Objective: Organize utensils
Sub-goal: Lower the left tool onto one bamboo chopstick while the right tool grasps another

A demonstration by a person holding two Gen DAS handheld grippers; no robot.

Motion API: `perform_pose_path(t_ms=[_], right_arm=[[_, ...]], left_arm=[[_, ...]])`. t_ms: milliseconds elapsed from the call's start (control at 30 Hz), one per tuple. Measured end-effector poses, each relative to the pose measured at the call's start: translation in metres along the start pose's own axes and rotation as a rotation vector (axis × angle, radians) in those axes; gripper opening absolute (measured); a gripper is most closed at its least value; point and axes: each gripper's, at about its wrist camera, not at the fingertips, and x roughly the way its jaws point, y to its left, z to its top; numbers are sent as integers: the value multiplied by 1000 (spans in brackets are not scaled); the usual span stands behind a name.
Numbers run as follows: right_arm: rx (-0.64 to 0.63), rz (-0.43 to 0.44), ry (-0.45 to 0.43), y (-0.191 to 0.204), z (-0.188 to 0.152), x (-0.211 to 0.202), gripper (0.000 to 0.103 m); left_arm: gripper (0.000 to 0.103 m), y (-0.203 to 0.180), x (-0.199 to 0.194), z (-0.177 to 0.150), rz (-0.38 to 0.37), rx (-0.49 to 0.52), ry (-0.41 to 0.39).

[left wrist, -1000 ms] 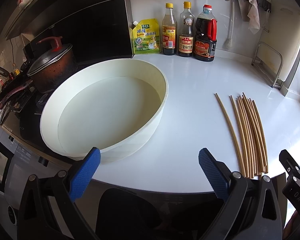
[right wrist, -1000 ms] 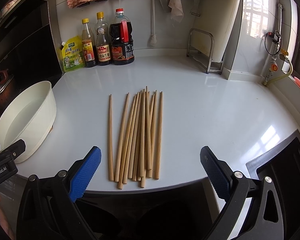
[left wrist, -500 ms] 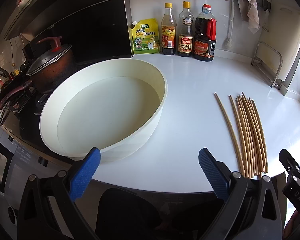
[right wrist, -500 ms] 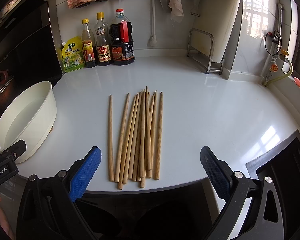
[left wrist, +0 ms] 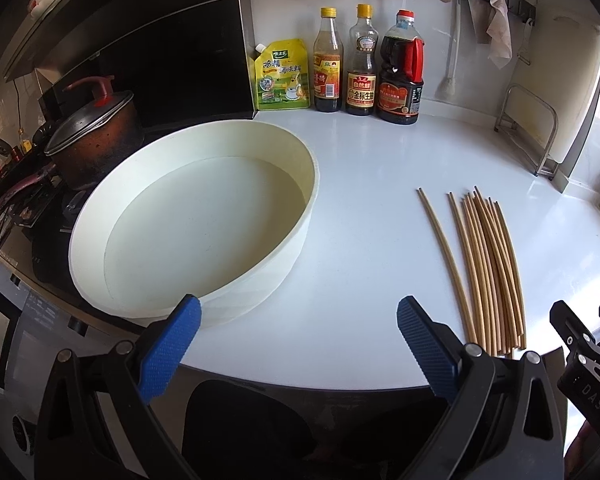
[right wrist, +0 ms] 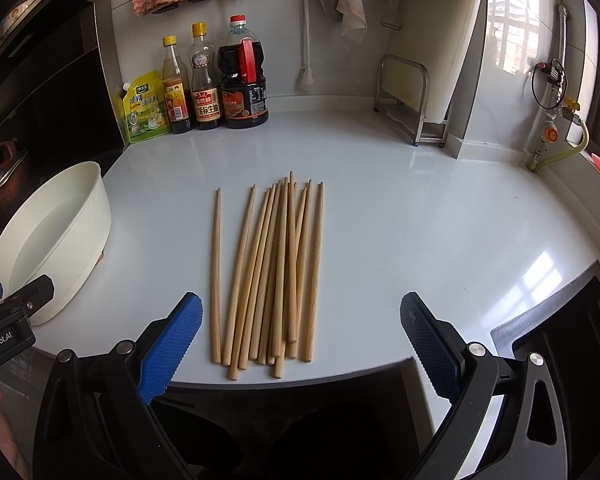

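Several wooden chopsticks [right wrist: 274, 272] lie side by side on the white counter [right wrist: 420, 220], pointing away from me; they also show in the left wrist view [left wrist: 482, 268]. A round white basin [left wrist: 188, 220] holding water stands left of them, seen also in the right wrist view [right wrist: 48, 240]. My left gripper [left wrist: 298, 344] is open and empty at the counter's front edge, just in front of the basin. My right gripper [right wrist: 300, 344] is open and empty at the front edge, just short of the chopsticks' near ends.
Three sauce bottles [right wrist: 208, 80] and a yellow-green pouch [right wrist: 144, 108] stand at the back wall. A lidded pot [left wrist: 92, 136] sits on the stove at left. A metal rack [right wrist: 412, 100] stands at back right. A dark sink [right wrist: 560, 344] lies at right.
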Motion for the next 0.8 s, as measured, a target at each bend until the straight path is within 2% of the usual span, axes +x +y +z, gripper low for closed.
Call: perform_pose_path(t_ms=[233, 400, 533, 800], right_arm=[[36, -32, 9, -35, 11, 11, 95], [51, -66, 56, -53, 20, 40, 95], [38, -73, 98, -54, 25, 67, 95], [-10, -90, 155, -45, 28, 109, 95]], left_arm=[[97, -30, 11, 4, -69, 32, 2], [97, -59, 34, 14, -168, 38, 18], [97, -74, 57, 21, -139, 26, 35], [97, -79, 91, 25, -132, -10, 112]])
